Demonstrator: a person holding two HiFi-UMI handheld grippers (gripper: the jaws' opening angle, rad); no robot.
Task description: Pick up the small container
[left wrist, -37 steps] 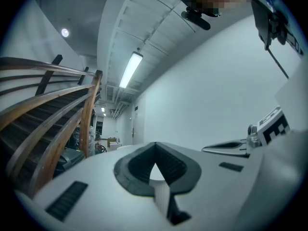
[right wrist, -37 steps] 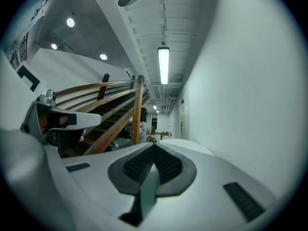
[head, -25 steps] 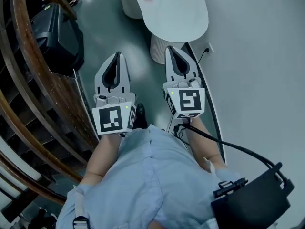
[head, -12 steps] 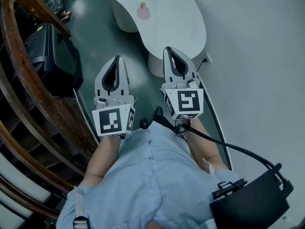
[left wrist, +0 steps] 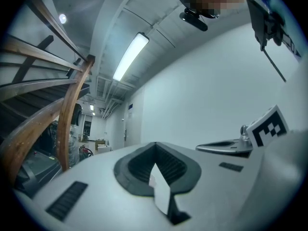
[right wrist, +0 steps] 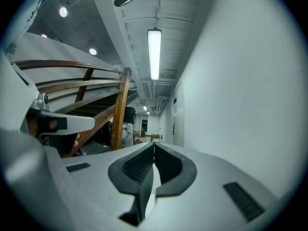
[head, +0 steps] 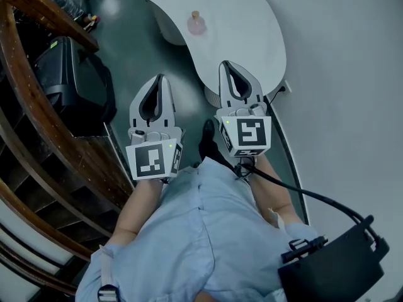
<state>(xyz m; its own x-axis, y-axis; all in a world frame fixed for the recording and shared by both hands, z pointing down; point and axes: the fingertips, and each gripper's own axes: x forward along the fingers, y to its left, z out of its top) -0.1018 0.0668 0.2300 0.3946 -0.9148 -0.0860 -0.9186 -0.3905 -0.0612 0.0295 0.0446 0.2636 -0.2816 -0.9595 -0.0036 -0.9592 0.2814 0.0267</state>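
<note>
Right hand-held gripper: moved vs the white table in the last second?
Yes. The right hand-held gripper has advanced toward the white table: its tip now overlaps the tabletop's near edge, closer to the small container.

My left gripper (head: 160,78) points ahead at eleven o'clock and my right gripper (head: 228,64) at one, side by side. The table (head: 245,30) lies at twelve, with the right gripper's tip over its near edge. The small container (head: 196,22) stands on the table, well beyond both grippers. A box (head: 72,83) sits on the floor at ten, beside the stair rail (head: 38,115) along my left. The wall (head: 352,74) runs at three.
</note>
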